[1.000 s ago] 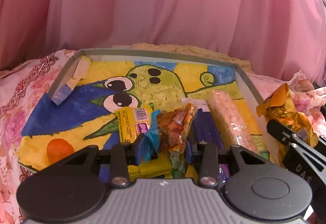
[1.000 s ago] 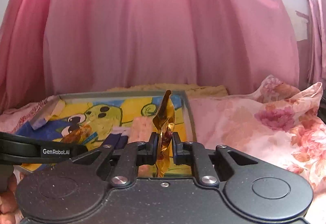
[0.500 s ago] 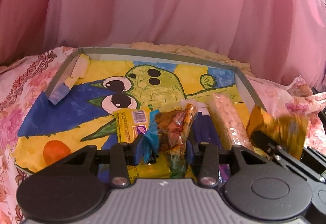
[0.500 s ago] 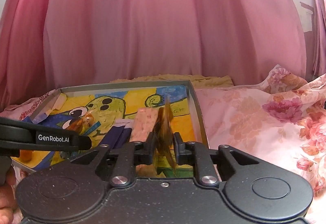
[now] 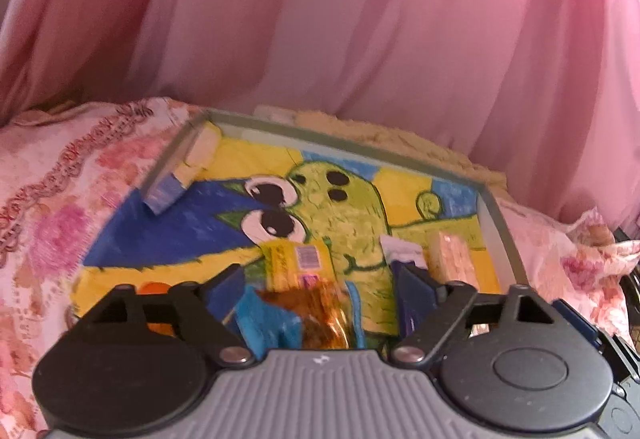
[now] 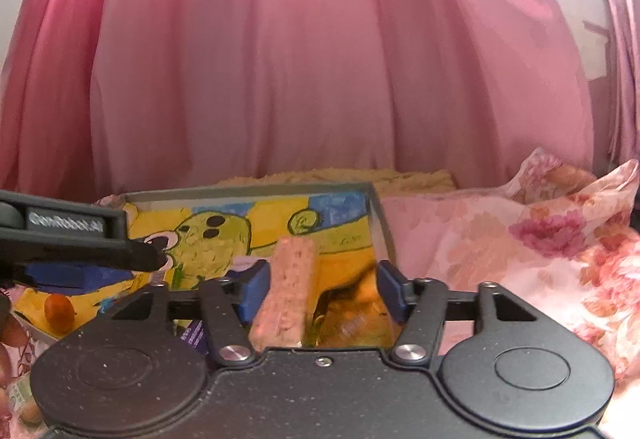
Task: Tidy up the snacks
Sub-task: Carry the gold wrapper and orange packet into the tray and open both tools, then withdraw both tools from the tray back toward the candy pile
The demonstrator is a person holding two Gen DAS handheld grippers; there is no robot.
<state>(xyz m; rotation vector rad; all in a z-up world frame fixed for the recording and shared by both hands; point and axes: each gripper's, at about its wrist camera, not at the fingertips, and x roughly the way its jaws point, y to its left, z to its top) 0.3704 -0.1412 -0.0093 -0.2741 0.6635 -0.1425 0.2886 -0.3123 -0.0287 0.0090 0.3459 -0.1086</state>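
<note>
My left gripper (image 5: 320, 289) is open over the near part of the painted tray (image 5: 496, 223). An orange and blue snack packet (image 5: 316, 315) lies loose between its spread fingers. Behind it lie a yellow packet (image 5: 296, 263), a purple packet (image 5: 404, 259) and a pink bar (image 5: 452, 259). My right gripper (image 6: 323, 291) is open too, low over the tray's right side (image 6: 380, 215). A golden packet (image 6: 352, 315) rests between its blue pads, beside the pink bar (image 6: 290, 291). The left gripper (image 6: 80, 239) shows at the left of the right wrist view.
The tray sits on a pink floral bedsheet (image 6: 520, 239), with a beige cloth (image 5: 380, 131) behind it. A pink curtain (image 6: 320, 59) fills the background. Bunched sheet rises to the right of the tray. The tray's far left half holds no snacks.
Both grippers have opened. The left let go of the orange and blue packet and the right let go of the golden packet, which now lies in the tray beside the pink bar.
</note>
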